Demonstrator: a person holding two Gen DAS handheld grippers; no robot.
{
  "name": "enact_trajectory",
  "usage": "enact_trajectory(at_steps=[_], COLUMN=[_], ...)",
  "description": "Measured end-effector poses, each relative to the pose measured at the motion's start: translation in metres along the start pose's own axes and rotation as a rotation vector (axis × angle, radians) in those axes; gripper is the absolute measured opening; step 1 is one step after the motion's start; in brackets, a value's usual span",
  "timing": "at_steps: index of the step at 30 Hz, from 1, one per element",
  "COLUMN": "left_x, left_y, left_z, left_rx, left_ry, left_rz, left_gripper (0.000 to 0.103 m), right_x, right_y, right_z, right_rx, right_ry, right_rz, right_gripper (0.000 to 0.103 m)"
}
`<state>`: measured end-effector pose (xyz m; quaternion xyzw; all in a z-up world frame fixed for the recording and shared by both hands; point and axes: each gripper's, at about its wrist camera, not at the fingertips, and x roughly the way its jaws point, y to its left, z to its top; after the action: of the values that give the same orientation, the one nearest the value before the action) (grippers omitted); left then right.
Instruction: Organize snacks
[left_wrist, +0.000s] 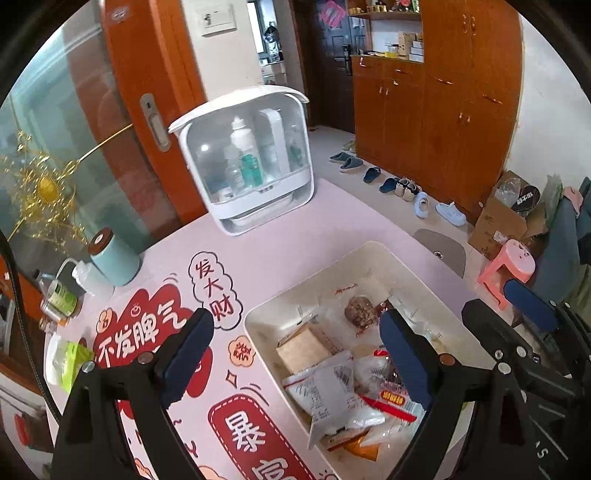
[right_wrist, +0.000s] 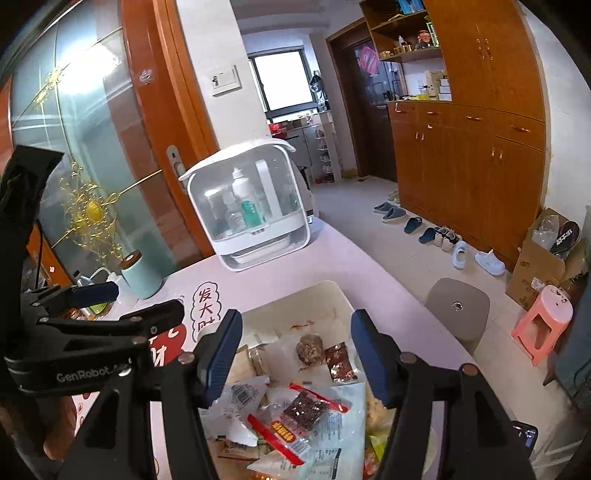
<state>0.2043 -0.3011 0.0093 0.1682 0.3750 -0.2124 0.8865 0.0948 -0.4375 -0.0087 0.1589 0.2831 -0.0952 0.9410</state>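
A cream bin (left_wrist: 369, 246) on the pink table mat holds several snack packets: a white barcoded packet (left_wrist: 325, 391), a tan cracker pack (left_wrist: 301, 350), a round brown snack (left_wrist: 360, 310) and a red-trimmed packet (left_wrist: 391, 400). My left gripper (left_wrist: 295, 350) stands wide open over the bin's left rim, and no packet is pressed between its pads. The right gripper (right_wrist: 297, 354) hangs open above the red-trimmed packet (right_wrist: 303, 410) and the round brown snack (right_wrist: 309, 349), gripping nothing. Each gripper shows at the edge of the other's view.
A white lidded organizer (left_wrist: 251, 162) with bottles stands at the table's far end. A mint canister (left_wrist: 114, 258) and a green tissue pack (left_wrist: 70, 362) sit at the left. Beyond the table's right edge are a grey seat (right_wrist: 458, 306), a pink stool (right_wrist: 543, 321) and shoes.
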Motion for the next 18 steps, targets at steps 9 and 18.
enact_trajectory(at_steps=[9,18], left_x=[-0.042,-0.094], left_y=[0.03,0.064], left_z=[-0.032,-0.084], left_rx=[-0.104,-0.228], left_ry=[-0.026,-0.045], left_rz=[0.035,0.063], left_gripper=[0.091,0.094], right_x=[-0.017,-0.048], right_y=[0.026,0.065], right_z=[-0.003,-0.012], right_rx=[-0.059,-0.131], right_ry=[0.001,-0.004], right_rz=[0.049,0.092], right_gripper=[0.062,0.062])
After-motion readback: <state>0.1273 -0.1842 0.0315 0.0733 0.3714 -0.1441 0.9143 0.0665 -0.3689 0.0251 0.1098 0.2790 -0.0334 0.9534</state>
